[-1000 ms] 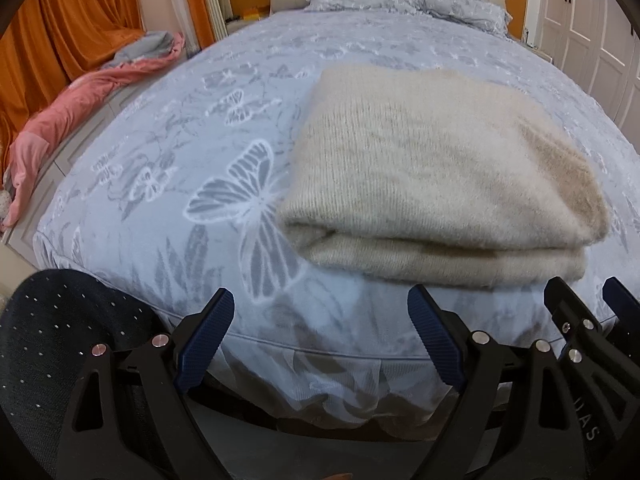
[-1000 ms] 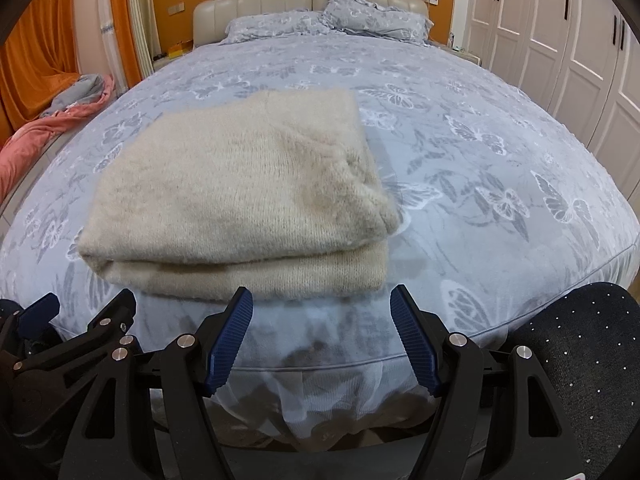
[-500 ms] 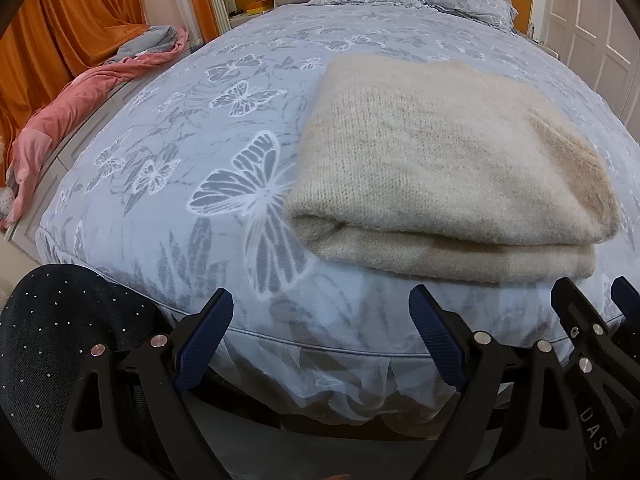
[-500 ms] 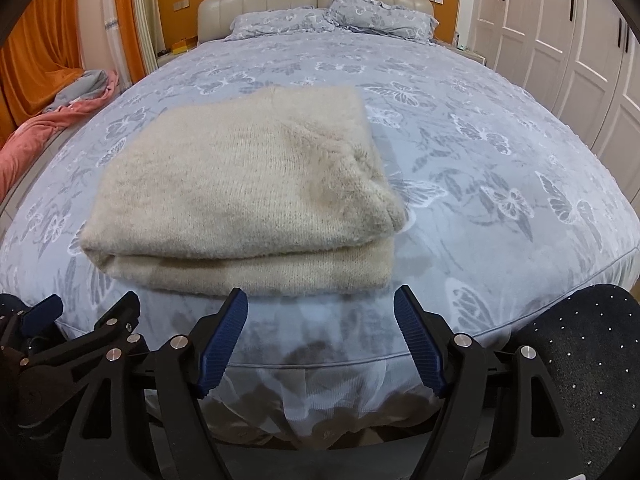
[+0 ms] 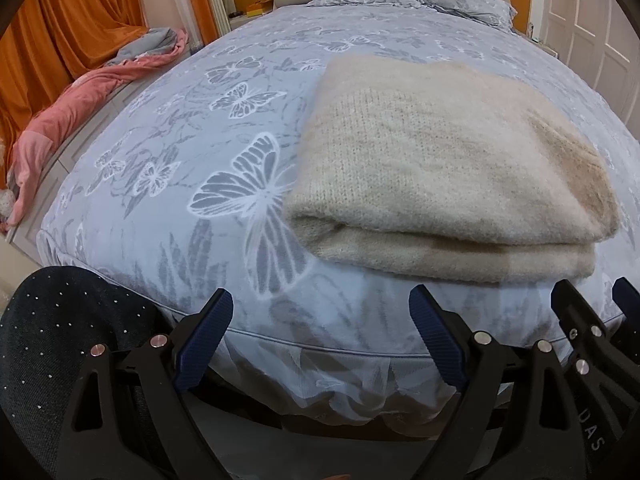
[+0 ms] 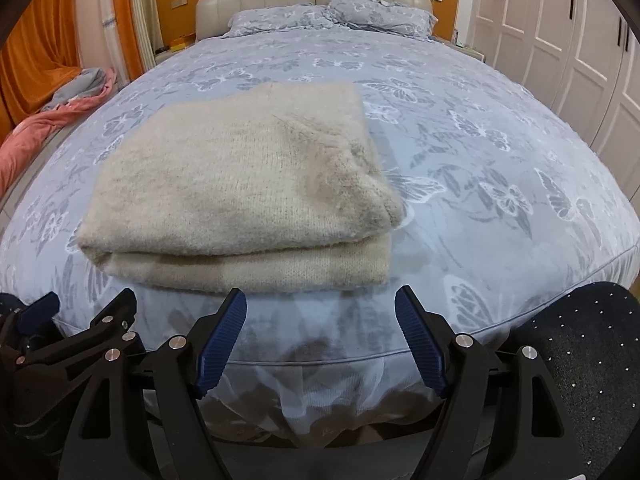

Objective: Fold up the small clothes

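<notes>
Both grippers, left (image 5: 320, 336) and right (image 6: 320, 330), hang released and empty before the folded sweater (image 6: 240, 184) on the bed (image 6: 500, 152), so folding looks finished; next probably calls for another garment.

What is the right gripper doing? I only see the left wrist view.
Observer: The right gripper is open with nothing between its fingers, just short of the folded sweater's near edge.
Operator: What's on the bed to the right of the sweater?
Observer: Only the butterfly bedspread, out to the bed's edge.
</notes>
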A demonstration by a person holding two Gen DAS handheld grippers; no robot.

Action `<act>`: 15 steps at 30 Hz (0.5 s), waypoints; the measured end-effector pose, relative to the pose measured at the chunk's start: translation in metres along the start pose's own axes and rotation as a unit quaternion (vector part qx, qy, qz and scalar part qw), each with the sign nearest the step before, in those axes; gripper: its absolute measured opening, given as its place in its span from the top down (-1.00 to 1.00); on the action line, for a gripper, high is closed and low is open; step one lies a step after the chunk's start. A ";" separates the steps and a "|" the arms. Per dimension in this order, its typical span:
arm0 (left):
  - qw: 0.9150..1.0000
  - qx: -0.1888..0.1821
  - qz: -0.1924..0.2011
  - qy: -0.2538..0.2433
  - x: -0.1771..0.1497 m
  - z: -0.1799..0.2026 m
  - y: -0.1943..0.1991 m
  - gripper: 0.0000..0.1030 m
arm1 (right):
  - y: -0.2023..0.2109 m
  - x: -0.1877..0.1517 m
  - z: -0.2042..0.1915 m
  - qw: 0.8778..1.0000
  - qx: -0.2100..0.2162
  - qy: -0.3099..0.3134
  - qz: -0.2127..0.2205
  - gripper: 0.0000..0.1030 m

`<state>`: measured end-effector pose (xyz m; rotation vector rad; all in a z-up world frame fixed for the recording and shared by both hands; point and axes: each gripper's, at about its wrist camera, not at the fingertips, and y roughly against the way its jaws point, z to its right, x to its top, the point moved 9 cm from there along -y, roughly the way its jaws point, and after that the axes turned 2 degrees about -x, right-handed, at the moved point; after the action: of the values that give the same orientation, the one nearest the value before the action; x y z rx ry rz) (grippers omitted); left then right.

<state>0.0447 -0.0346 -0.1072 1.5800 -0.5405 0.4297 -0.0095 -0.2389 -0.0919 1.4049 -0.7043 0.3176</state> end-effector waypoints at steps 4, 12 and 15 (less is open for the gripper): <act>1.000 0.001 0.001 -0.001 0.000 0.000 0.001 -0.70 | 0.000 -0.001 -0.001 1.000 0.003 -0.002 -0.001 -0.45; 1.000 0.002 0.001 0.001 0.000 0.001 0.001 -0.70 | 0.000 -0.001 -0.001 1.000 0.002 0.001 0.001 -0.45; 1.000 0.002 -0.001 0.001 0.000 0.001 0.000 -0.70 | 0.001 -0.001 -0.002 1.000 0.001 0.000 0.001 -0.45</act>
<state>0.0442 -0.0359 -0.1072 1.5840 -0.5375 0.4319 -0.0105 -0.2368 -0.0920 1.4059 -0.7061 0.3202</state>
